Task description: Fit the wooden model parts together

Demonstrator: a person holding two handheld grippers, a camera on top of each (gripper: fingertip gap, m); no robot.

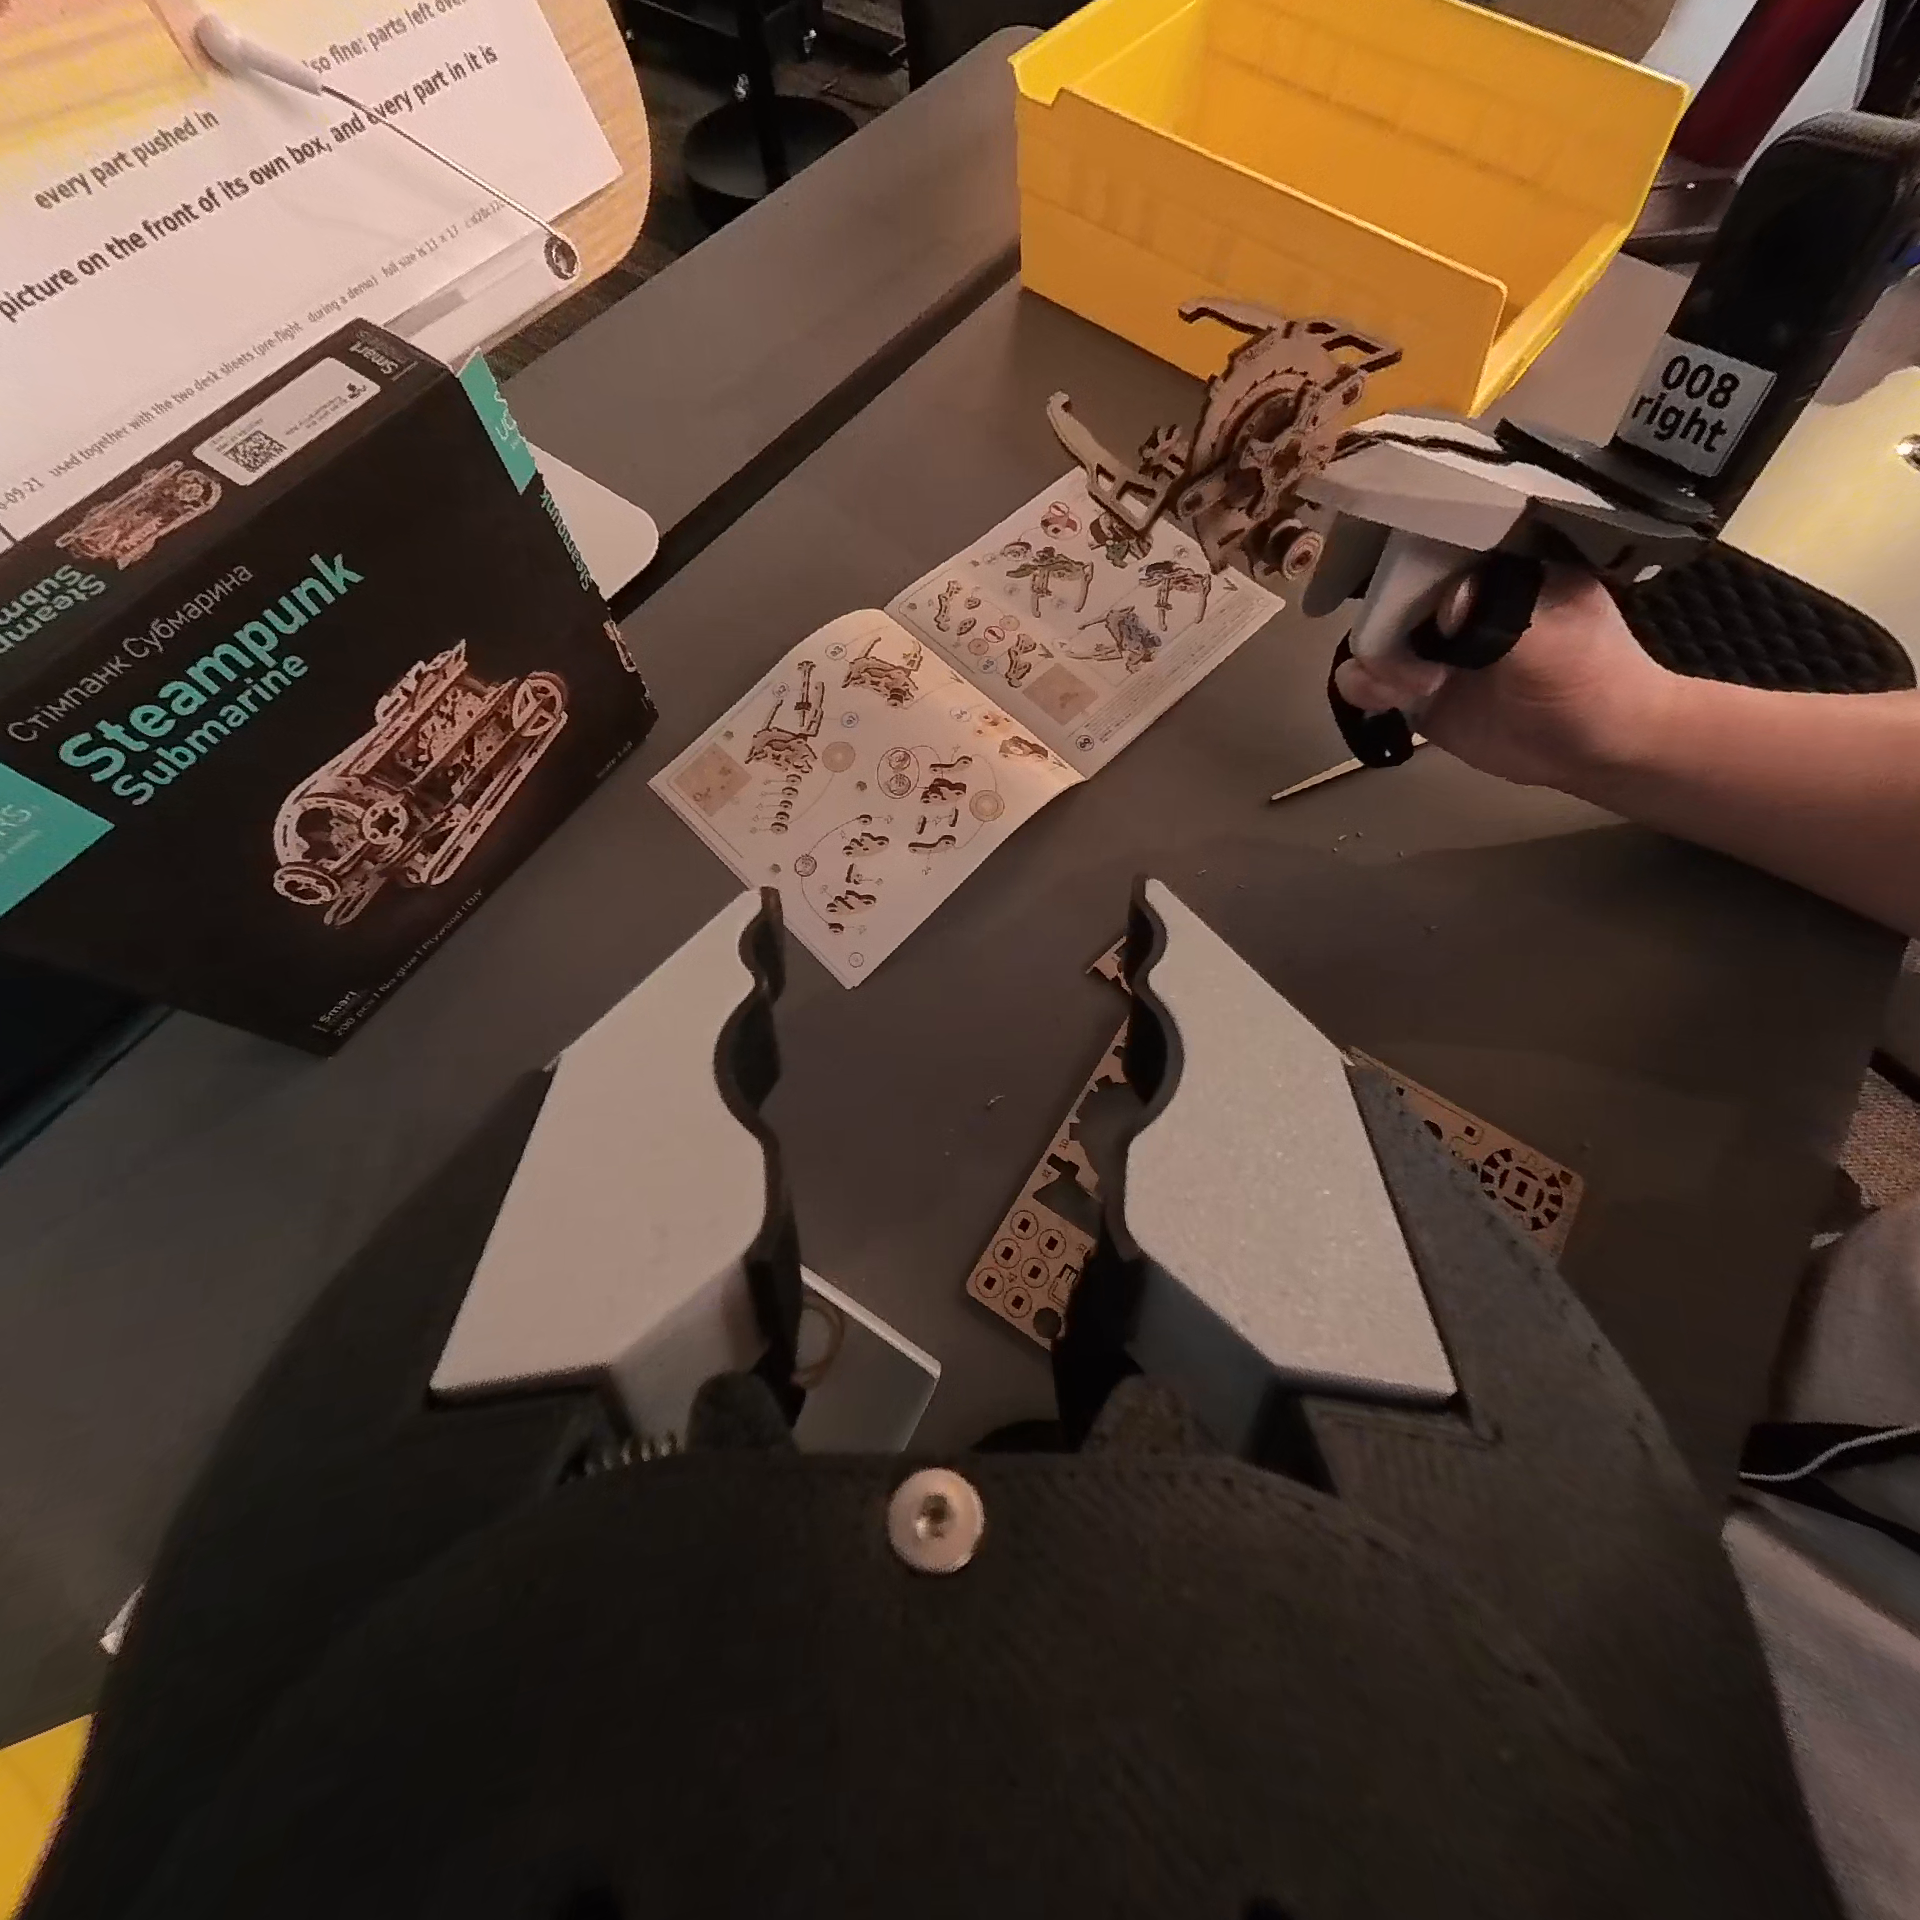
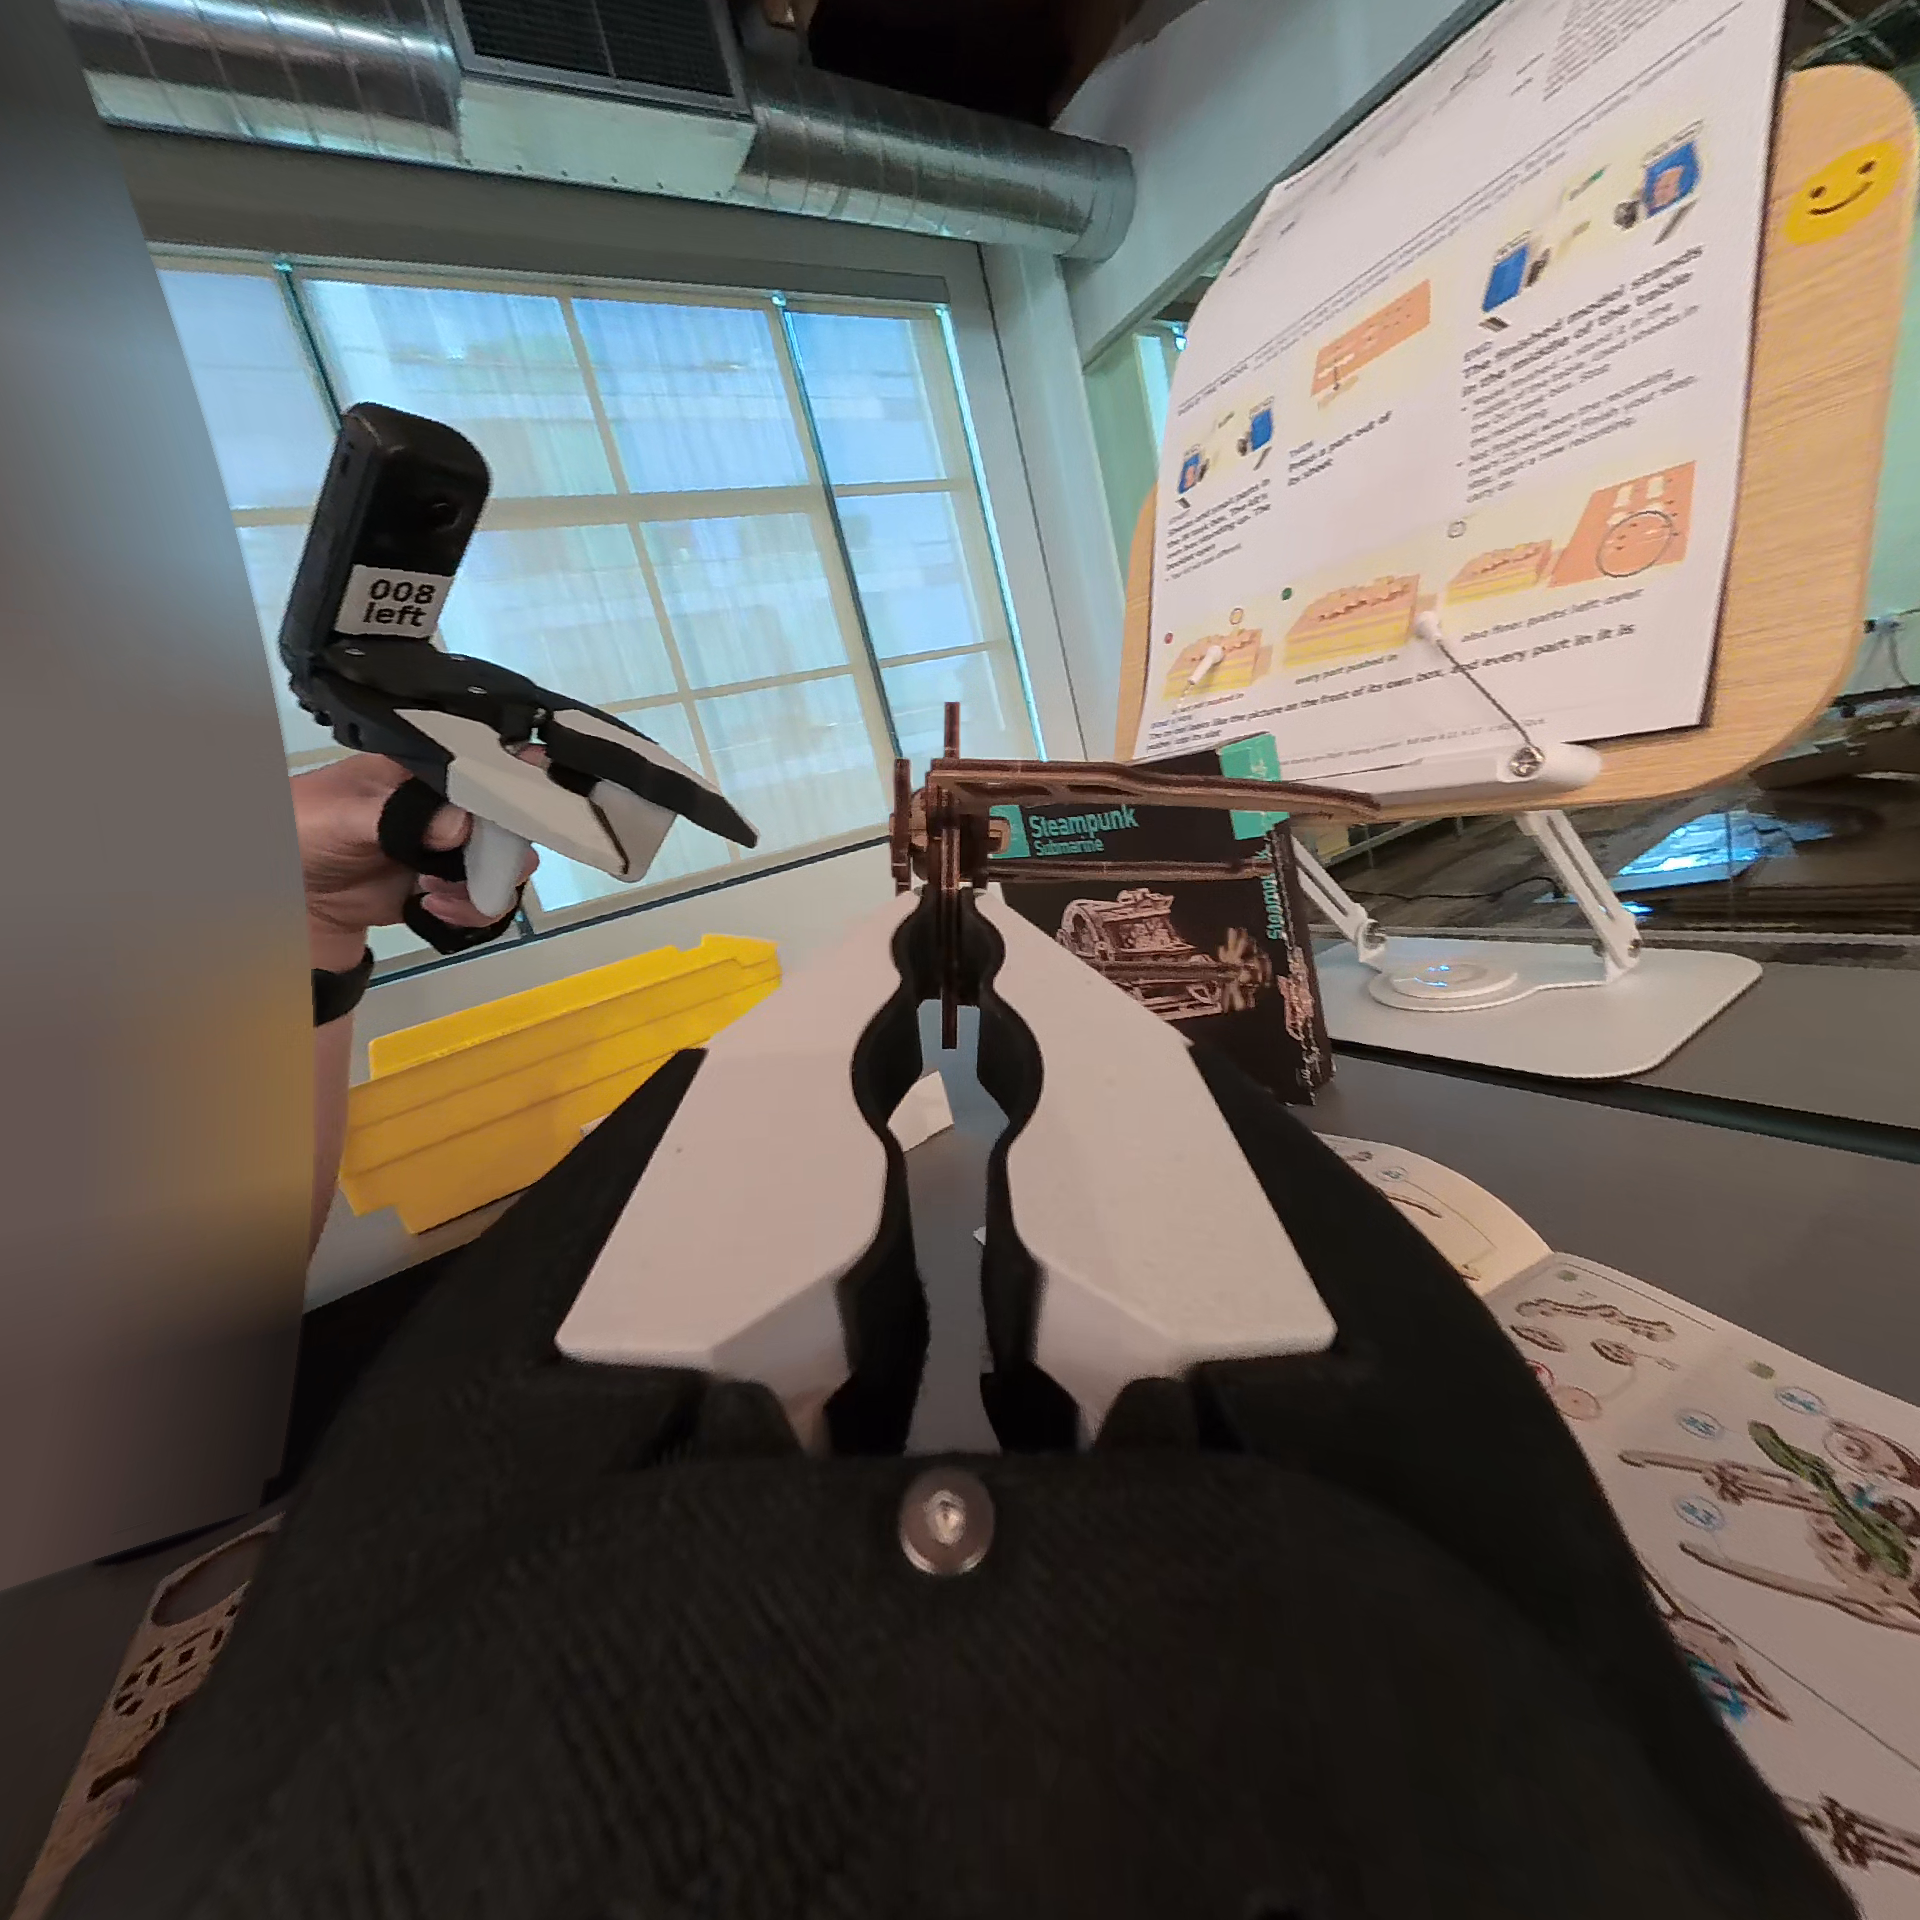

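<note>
A partly built wooden model point(image 1: 1236, 457) is held in the air above the dark table, over the open instruction booklet point(image 1: 966, 738). My right gripper point(image 2: 948, 914) is shut on a thin plate of that model point(image 2: 1039, 800), seen edge-on in the right wrist view; it also shows in the left wrist view point(image 1: 1340, 488). My left gripper point(image 1: 956, 914) is open and empty above the table. A laser-cut plywood parts sheet point(image 1: 1049, 1226) lies flat under its right finger point(image 1: 1247, 1122). The left gripper shows raised at the left of the right wrist view point(image 2: 717, 821).
A yellow bin point(image 1: 1299, 177) stands at the back of the table. The black model box point(image 1: 270, 686) stands at the left. A board on a white stand point(image 2: 1455, 436) holds a printed sheet. A thin wooden stick point(image 1: 1314, 781) lies by the person's hand point(image 1: 1507, 707).
</note>
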